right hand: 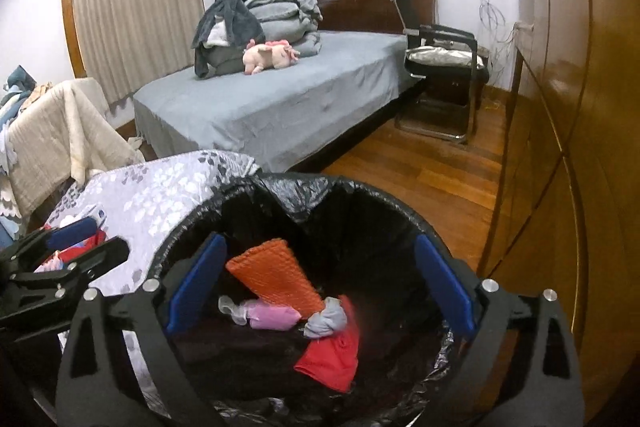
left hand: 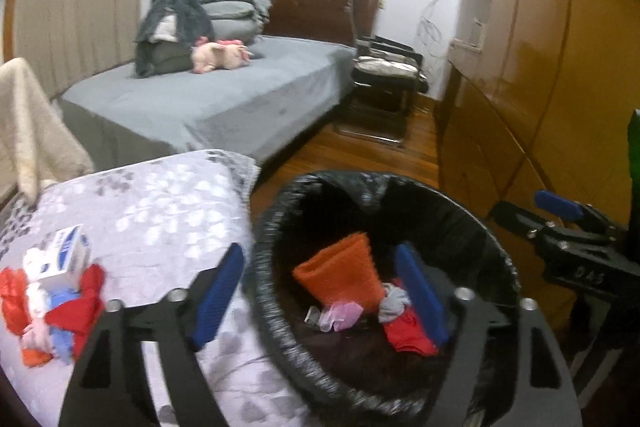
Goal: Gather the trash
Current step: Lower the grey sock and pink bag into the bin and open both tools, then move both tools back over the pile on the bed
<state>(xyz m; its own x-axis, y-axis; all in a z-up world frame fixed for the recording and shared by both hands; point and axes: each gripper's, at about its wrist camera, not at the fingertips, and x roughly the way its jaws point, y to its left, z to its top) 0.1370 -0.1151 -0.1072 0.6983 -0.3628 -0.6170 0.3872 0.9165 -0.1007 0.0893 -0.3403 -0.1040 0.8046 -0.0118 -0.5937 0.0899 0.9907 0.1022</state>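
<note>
Task partly complete: both the left tongs [left hand: 320,297] and right tongs [right hand: 320,285] hang apart and empty over the black-lined bin [right hand: 404,211], which holds an orange pouch [right hand: 276,277] and scraps, while a trash pile [left hand: 52,301] remains on the floral worktop [left hand: 160,211].

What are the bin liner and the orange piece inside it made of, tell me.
Bin liner: thin black plastic film by the look, glossy and crinkled at the rim. Orange piece: probably woven or embossed fabric or foam, matte with a fine grid texture; the pictures leave it open.
</note>
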